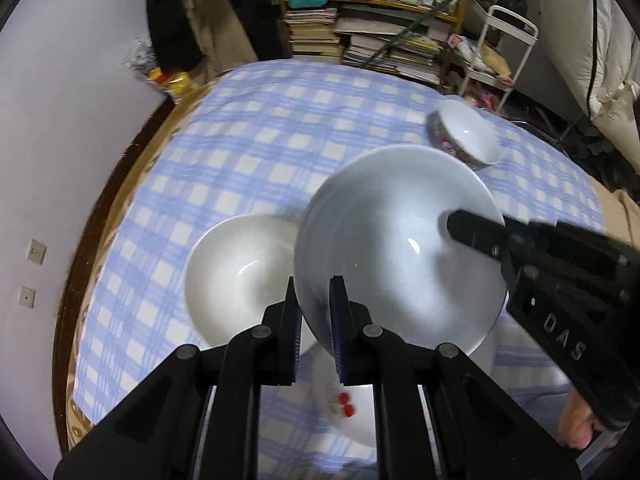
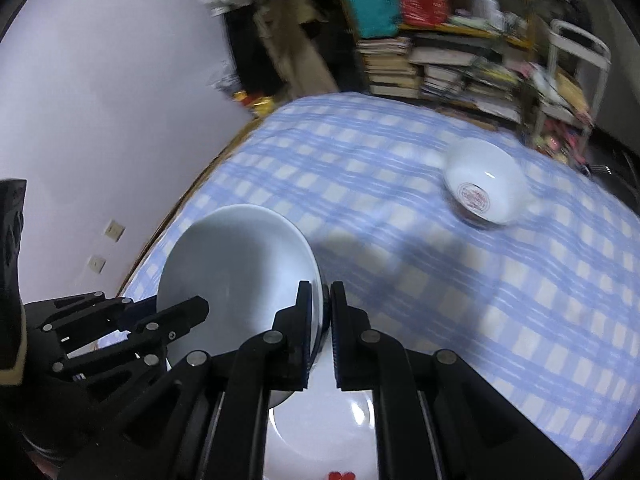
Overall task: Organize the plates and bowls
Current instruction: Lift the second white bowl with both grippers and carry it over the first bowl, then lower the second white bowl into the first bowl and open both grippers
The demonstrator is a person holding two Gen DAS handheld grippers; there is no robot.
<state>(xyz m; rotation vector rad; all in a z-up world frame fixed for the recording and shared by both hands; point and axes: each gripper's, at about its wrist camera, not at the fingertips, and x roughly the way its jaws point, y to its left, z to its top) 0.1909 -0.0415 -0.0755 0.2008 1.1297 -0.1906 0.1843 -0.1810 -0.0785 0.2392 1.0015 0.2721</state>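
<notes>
A large white bowl (image 1: 384, 240) is held above the table by both grippers. My left gripper (image 1: 316, 304) is shut on its near rim. My right gripper (image 2: 325, 308) is shut on the opposite rim of the same bowl (image 2: 240, 272); it shows at the right of the left wrist view (image 1: 476, 236). A second white bowl (image 1: 240, 276) rests on the checked cloth just left of and below the held one. A plate with red cherries (image 1: 348, 412) lies under the held bowl, also seen in the right wrist view (image 2: 324, 440). A small bowl with a red pattern (image 2: 484, 184) stands farther back right.
The table (image 1: 260, 128) has a blue-and-white checked cloth and a wooden rim by the wall on the left. Behind it stand a shelf with stacked books (image 1: 360, 40) and a white trolley (image 1: 504, 48).
</notes>
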